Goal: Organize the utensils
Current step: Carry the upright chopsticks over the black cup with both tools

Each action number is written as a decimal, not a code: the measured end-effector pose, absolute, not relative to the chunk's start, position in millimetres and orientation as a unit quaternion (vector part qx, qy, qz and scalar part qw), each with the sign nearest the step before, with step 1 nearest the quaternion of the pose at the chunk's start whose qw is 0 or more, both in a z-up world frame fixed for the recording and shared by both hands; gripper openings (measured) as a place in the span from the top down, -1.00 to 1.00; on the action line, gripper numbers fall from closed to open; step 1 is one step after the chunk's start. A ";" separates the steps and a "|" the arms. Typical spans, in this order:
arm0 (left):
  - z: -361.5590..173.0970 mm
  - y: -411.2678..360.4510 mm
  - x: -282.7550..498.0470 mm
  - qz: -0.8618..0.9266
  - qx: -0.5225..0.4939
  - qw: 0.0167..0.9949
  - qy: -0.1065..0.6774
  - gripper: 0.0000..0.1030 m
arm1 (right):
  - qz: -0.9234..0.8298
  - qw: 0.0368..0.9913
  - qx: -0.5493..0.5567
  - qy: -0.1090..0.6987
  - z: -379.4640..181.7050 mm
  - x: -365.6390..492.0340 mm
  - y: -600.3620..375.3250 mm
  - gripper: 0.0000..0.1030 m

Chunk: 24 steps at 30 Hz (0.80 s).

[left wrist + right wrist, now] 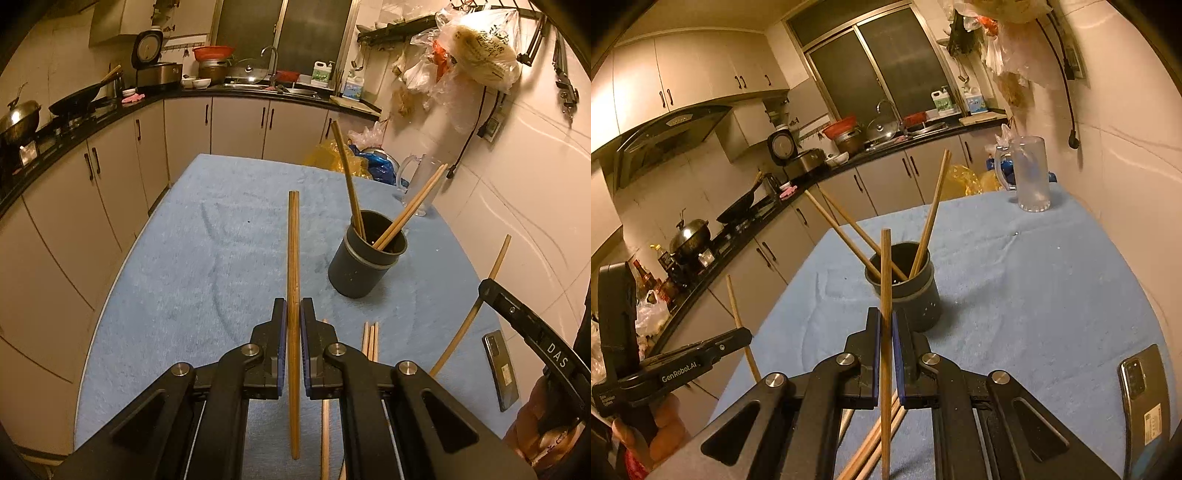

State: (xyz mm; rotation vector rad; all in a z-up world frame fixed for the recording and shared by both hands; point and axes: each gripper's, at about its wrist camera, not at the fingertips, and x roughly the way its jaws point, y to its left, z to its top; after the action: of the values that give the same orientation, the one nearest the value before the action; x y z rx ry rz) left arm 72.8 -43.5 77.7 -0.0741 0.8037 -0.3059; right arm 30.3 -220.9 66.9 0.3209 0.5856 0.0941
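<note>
Right wrist view: right gripper [885,325] clamped on 1 chopstick [885,266], long axis straight ahead of jaws, holder [911,295] just beyond, slightly right. Left gripper [293,314] likewise clamped on 1 chopstick [293,240], holder [364,266] farther, ahead-right

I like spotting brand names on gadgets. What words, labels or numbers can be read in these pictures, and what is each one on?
"DAS": on the right gripper, letters running down its black arm.
"GenRobot.AI": on the left gripper, along its black arm.
Small white label at the left gripper's base: too blurred to read.
Sticker on the phone: too small to read.
Print on the hanging plastic bag: blurred.
Labels on the detergent bottles: unreadable.
</note>
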 end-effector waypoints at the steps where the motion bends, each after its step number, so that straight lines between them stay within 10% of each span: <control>1: 77.8 -45.0 73.3 -0.148 -0.036 0.909 0.389 0.87 | 0.046 0.944 0.157 0.286 67.6 29.6 -220.6 0.86; 24: 90.8 -65.5 74.0 -0.157 -0.017 0.912 0.378 0.87 | 0.043 0.947 0.170 0.268 79.4 27.6 -234.3 0.86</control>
State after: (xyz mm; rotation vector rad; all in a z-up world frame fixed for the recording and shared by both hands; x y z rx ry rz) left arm 74.0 -65.5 90.8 -0.0349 0.7800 -0.3245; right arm 27.6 -234.3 79.4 0.3468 0.5451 0.0879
